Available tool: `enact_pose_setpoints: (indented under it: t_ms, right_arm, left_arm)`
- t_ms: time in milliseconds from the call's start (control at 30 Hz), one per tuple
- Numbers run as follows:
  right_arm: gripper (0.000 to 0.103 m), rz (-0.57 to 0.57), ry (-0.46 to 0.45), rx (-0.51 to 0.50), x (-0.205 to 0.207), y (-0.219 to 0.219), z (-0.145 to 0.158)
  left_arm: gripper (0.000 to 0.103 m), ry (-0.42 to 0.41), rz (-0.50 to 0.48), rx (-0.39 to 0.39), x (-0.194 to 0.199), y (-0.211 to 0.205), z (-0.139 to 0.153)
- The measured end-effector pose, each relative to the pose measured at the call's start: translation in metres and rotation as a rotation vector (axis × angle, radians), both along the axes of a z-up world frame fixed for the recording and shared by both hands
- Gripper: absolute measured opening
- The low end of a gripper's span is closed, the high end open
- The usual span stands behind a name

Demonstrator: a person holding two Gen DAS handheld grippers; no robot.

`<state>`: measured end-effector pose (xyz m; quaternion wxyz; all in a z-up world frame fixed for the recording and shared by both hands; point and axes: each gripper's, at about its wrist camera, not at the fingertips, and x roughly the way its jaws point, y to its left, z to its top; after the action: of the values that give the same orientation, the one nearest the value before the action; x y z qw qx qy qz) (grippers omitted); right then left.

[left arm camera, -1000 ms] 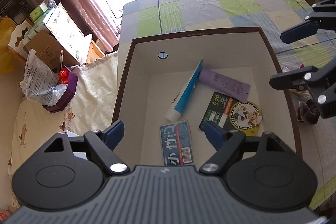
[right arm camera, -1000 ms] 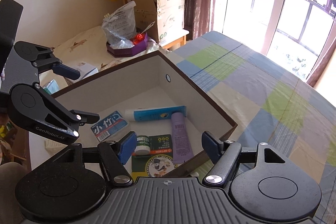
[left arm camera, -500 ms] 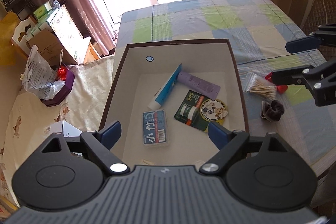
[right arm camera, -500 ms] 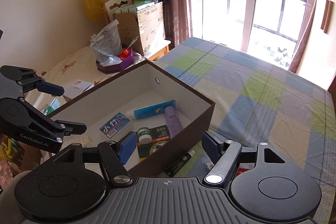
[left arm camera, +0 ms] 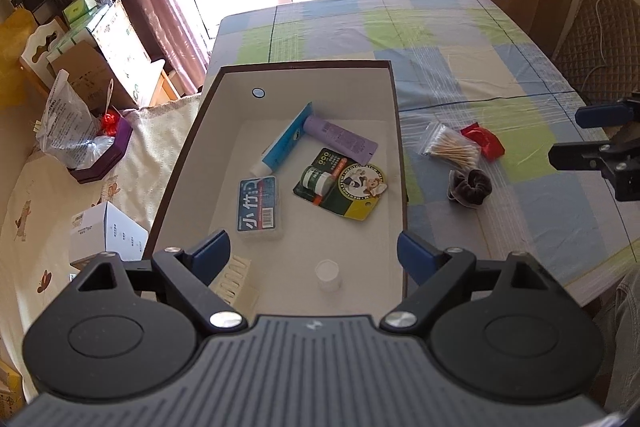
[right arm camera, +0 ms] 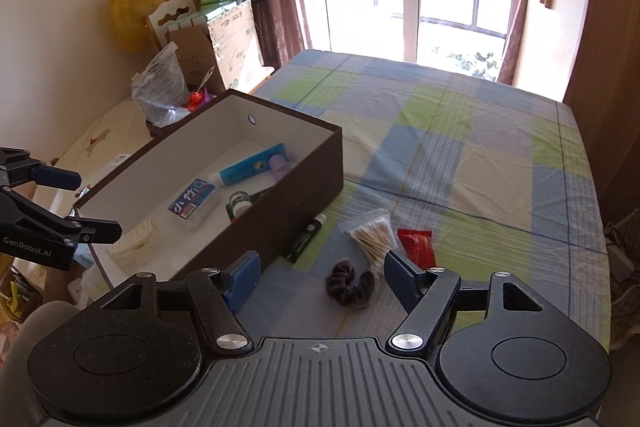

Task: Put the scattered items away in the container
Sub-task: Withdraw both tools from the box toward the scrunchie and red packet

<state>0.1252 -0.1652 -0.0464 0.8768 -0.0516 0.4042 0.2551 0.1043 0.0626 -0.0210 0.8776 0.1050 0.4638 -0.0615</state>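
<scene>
A brown box with a white inside holds a blue tube, a purple tube, a blue floss case, a green card pack and a small white cap. To its right on the checked cloth lie a bag of cotton swabs, a red packet and a dark scrunchie. A black tube lies against the box wall. My left gripper hovers open above the box's near end. My right gripper is open over the scrunchie, empty.
The checked cloth runs wide toward the window. Left of the box are a white carton, a purple tray with a plastic bag and cardboard boxes. A quilted chair back stands at the right.
Both grippers have pulled up and back from the box, so the views widened. The swabs, red packet, scrunchie and black tube beside the box have come into view. Both stay open.
</scene>
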Motion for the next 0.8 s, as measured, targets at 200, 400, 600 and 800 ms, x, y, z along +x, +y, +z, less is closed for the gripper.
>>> enact_pose_setpoints:
  t_ms: [200, 400, 600, 800]
  right_arm:
    - [0.099, -0.077, 0.003, -0.02, -0.01, -0.02, -0.008]
    - [0.099, -0.138, 0.028, -0.017, -0.017, -0.04, -0.021]
    - [0.099, -0.191, 0.057, -0.032, -0.021, -0.061, -0.032]
    - [0.099, -0.234, 0.083, -0.035, -0.024, -0.084, -0.039]
  left_arm:
    - [0.088, 0.018, 0.001, -0.06, -0.009, -0.015, -0.007]
    - [0.088, 0.013, -0.031, -0.115, -0.016, -0.041, -0.011]
    - [0.088, -0.003, -0.059, -0.134, -0.018, -0.069, -0.019]
    - [0.088, -0.007, -0.085, -0.16, -0.018, -0.09, -0.028]
